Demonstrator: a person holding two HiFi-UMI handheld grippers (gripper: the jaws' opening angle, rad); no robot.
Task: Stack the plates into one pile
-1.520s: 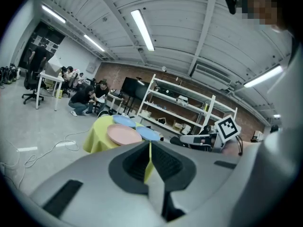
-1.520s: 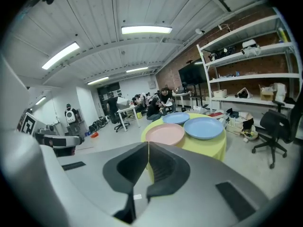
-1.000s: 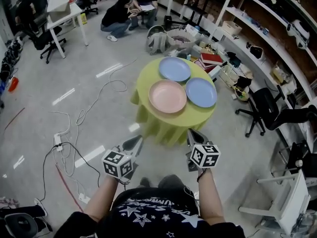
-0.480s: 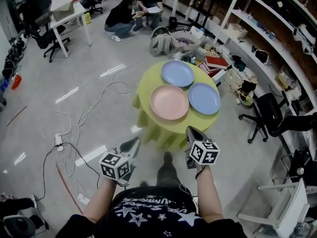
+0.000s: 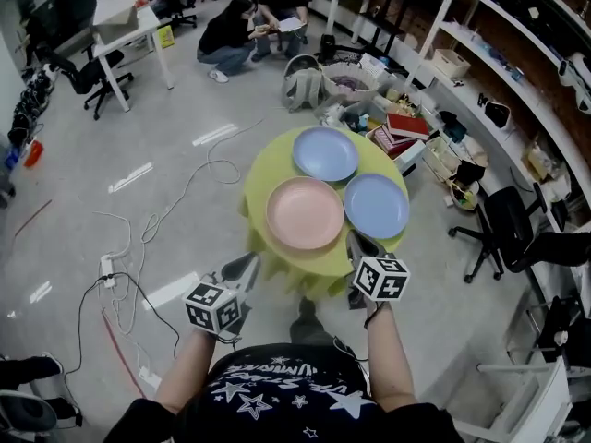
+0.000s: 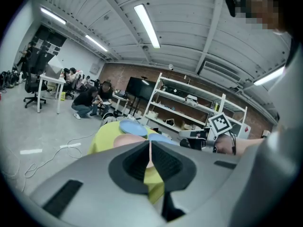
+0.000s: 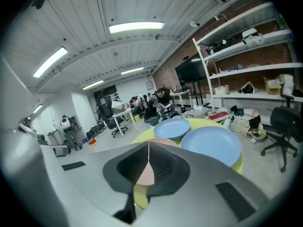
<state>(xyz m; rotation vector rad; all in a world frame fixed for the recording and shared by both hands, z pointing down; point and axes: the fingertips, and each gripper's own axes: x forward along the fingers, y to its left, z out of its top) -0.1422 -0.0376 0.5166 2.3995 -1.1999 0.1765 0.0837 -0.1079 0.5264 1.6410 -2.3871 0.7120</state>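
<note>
Three plates lie side by side on a round table with a yellow-green cloth point(image 5: 268, 252): a pink plate point(image 5: 305, 213) nearest me, a blue plate point(image 5: 325, 153) behind it and a second blue plate point(image 5: 376, 205) to the right. My left gripper point(image 5: 247, 266) is shut and empty, held in the air short of the table's near left edge. My right gripper point(image 5: 356, 243) is shut and empty at the near right edge, beside the right blue plate. The right gripper view shows the blue plate point(image 7: 211, 144), the far blue plate point(image 7: 172, 127) and the pink plate point(image 7: 157, 142) just ahead.
Cables point(image 5: 138, 247) trail over the floor to the left. Boxes, books and a bag point(image 5: 397, 123) crowd the floor behind the table. Shelving point(image 5: 517, 72) and an office chair point(image 5: 517, 238) stand on the right. People point(image 5: 226, 30) crouch at the back by a white desk point(image 5: 120, 21).
The table has come closer and a little left in the head view. Both grippers now sit nearer its front edge, still shut and empty.
</note>
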